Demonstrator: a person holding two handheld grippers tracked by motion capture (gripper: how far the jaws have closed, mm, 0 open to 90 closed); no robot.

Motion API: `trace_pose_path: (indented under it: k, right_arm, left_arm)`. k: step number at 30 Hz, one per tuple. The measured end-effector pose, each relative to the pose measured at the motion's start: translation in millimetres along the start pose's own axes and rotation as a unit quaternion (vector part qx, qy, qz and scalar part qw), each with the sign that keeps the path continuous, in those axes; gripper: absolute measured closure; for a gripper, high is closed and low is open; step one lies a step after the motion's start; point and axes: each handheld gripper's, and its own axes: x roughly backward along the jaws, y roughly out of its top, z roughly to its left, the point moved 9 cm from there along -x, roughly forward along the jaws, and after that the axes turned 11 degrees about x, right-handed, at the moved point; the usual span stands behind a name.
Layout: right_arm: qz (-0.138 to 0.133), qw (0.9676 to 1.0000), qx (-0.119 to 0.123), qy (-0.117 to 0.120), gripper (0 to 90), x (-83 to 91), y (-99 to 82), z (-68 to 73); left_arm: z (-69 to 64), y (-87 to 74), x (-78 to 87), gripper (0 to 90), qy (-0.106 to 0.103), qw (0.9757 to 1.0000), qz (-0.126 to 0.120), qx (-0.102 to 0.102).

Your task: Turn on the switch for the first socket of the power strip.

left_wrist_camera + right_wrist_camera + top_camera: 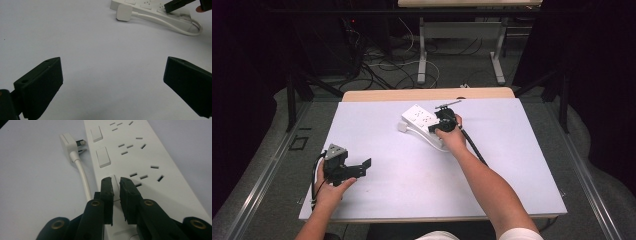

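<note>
A white power strip (419,117) (140,157) (150,6) lies at the far middle of the white table (412,180). It has several sockets and rocker switches. Its white cable (83,180) loops round to a plug (68,141) (123,12) lying loose beside the strip. My right gripper (439,122) (116,182) is shut, its tips together at the third switch (115,180); whether they touch it I cannot tell. My left gripper (362,167) (112,75) is open over bare table at the near left, with nothing between its jaws.
A wooden edge (427,93) runs behind the white table. Beyond it stand the legs of a desk (422,55), with cables (382,65) on the floor. Dark curtains close both sides.
</note>
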Motion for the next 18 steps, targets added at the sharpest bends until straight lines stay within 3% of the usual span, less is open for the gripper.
trace_pose_path:
  k: [2, 12, 18]
  right_arm:
    - [-0.002, 1.0000, -0.006, -0.002, 76.7, 1.0, 0.5, -0.6]
    - [-0.002, 0.9995, 0.018, -0.028, 64.6, 5.9, 3.0, -6.4]
    - [-0.006, 0.9993, 0.026, -0.027, 56.7, 9.3, 5.3, -6.1]
  left_arm:
    - [0.0, -0.3, -0.3, 2.5, 0.000, 1.0000, 0.002, 0.000]
    - [1.3, -0.9, 0.3, 2.5, 0.005, 1.0000, -0.002, 0.005]
    - [-0.1, -0.6, 0.3, 2.5, 0.003, 1.0000, -0.003, 0.007]
